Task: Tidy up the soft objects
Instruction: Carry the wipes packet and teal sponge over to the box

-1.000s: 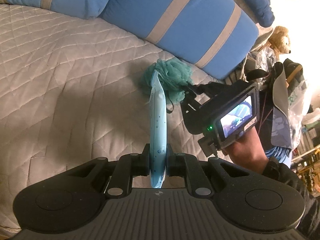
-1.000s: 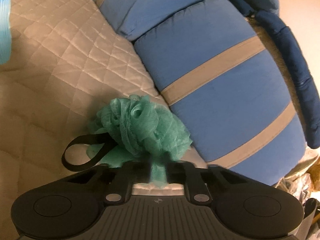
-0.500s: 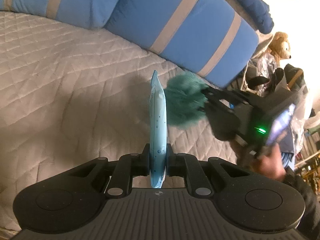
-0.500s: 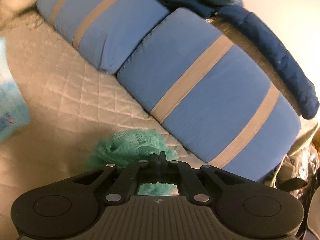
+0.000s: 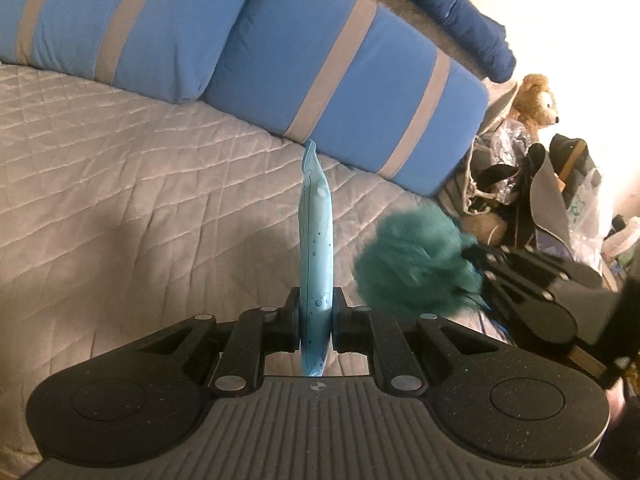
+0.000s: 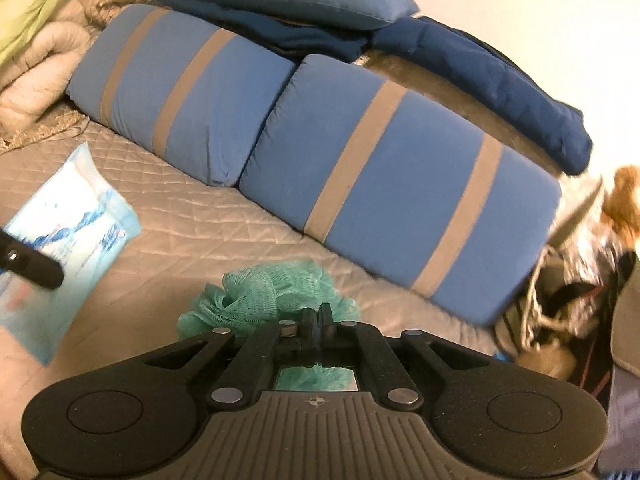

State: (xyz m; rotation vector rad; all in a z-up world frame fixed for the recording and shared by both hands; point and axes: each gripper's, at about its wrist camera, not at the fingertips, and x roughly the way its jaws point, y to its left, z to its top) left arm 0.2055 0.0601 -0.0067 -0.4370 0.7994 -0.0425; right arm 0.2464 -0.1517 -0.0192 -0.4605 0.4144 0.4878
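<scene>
My left gripper (image 5: 316,316) is shut on a light blue soft pack (image 5: 316,240), held edge-on and upright above the quilted bed. The pack also shows at the left of the right wrist view (image 6: 64,216). My right gripper (image 6: 320,320) is shut on a teal mesh bath pouf (image 6: 272,296), lifted off the bed. In the left wrist view the pouf (image 5: 412,264) hangs to the right of the pack, with the right gripper (image 5: 492,272) behind it.
The grey quilted bedspread (image 5: 120,200) spreads below. Two blue pillows with grey stripes (image 5: 352,92) lie along the back, a dark blue blanket (image 6: 500,76) on top. A teddy bear (image 5: 536,100) and bags (image 5: 560,184) clutter the right side.
My right gripper has lifted the pouf off the bed and carried it back and to the right. My left gripper still holds the pack and has risen a little.
</scene>
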